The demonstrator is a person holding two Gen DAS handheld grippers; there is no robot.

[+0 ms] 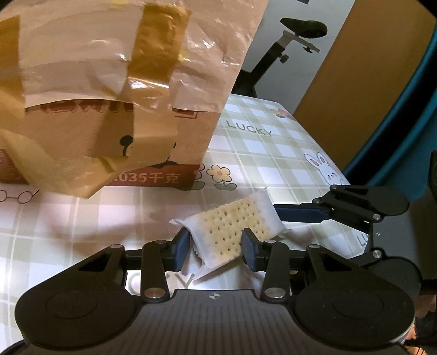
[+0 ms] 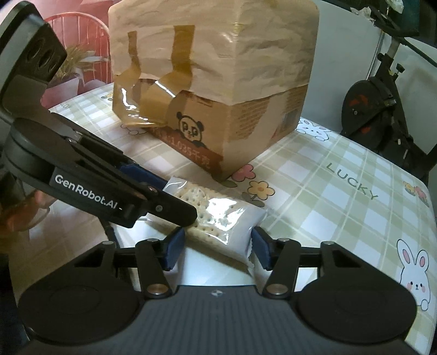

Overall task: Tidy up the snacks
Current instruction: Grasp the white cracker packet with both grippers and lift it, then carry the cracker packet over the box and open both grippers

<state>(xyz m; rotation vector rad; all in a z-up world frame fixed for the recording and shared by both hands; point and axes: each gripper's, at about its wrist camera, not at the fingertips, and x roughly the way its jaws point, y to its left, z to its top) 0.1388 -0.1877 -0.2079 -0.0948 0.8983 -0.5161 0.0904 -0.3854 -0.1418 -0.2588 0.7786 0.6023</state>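
Observation:
A clear packet of crackers [image 1: 232, 221] lies low over the checked tablecloth, in front of a tall taped cardboard box [image 1: 109, 82]. My left gripper [image 1: 215, 248] is shut on the packet's near end, with a blue pad pressed on each side. In the right wrist view the same packet [image 2: 218, 218] runs from the left gripper [image 2: 179, 198] down to my right gripper [image 2: 217, 248]. Both pads of the right gripper touch the packet's other end. One of the right gripper's fingers [image 1: 300, 215] shows beside the packet in the left wrist view.
The box [image 2: 218, 68], wrapped in brown paper and tape with a panda print, stands mid-table. The table [image 2: 341, 204] has a rounded edge at the right. An exercise bike [image 2: 382, 109] stands beyond that edge, and a red chair [image 2: 76, 24] stands behind the table on the left.

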